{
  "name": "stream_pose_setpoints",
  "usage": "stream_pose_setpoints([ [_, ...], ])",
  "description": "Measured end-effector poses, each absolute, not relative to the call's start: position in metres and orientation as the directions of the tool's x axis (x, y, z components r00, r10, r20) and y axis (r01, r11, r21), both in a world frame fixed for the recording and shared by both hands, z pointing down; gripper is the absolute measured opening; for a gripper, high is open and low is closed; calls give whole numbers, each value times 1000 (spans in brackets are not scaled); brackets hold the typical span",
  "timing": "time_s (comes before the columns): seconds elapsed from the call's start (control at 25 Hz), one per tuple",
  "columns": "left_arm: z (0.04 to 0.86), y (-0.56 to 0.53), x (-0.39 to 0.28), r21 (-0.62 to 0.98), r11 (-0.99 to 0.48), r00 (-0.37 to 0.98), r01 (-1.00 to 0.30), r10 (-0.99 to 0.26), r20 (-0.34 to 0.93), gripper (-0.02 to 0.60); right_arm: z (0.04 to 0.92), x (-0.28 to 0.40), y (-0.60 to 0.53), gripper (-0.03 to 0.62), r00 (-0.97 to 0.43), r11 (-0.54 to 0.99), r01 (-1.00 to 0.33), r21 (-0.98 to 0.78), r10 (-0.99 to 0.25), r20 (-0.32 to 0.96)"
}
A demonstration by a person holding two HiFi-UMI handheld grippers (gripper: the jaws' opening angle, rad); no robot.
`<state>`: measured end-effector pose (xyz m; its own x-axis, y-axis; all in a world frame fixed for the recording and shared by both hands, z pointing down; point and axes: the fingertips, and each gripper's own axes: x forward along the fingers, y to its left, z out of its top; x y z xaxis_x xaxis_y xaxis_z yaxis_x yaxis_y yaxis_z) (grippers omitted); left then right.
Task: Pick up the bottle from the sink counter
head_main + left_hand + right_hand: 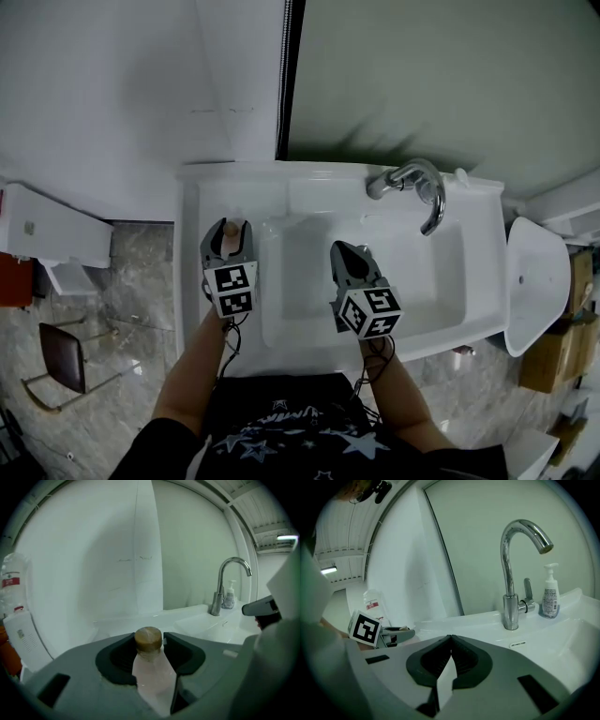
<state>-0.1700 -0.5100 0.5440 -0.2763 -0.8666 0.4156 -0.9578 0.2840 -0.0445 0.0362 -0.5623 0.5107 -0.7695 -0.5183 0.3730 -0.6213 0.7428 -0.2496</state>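
The left gripper (233,228) clamps the bottle (149,643) at its cap, near the counter's (190,220) left edge. The right gripper (339,247), jaws together and empty, hangs over the wide basin (441,277); the faucet (419,184) stands well apart.

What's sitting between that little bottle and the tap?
Nothing. In the head view, only bare white sink runs from the bottle across to the tap.

The left hand-held gripper (149,641) hides the bottom of the bottle (151,670). The print on the soap bottle (550,595) is too small to read.
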Motion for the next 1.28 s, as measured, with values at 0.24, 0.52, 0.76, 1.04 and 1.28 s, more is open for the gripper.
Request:
stream_pose_setpoints([
  [0.24, 546, -510, -174, -17, 345, -318, -939, -846, 428, 170, 522, 44, -564, 3, -768, 736, -622, -266, -508, 390],
  [0.52, 541, -501, -171, 49, 303, -253, -952, -863, 437, 147, 514, 49, -561, 3, -757, 724, -640, -258, -535, 376],
  [0.76, 512, -485, -160, 68, 186, -144, -980, -907, 397, 147, 504, 50, -545, 3, -731, 699, -673, -242, -579, 361],
  [1.04, 478, -453, -159, 112, 85, -42, -990, -938, 345, 147, 479, 48, -515, 3, -707, 675, -704, -222, -633, 316],
  [1.28, 462, -419, -156, 131, -18, 59, -991, -944, 324, 147, 461, 54, -477, 2, -661, 632, -749, -198, -692, 289],
])
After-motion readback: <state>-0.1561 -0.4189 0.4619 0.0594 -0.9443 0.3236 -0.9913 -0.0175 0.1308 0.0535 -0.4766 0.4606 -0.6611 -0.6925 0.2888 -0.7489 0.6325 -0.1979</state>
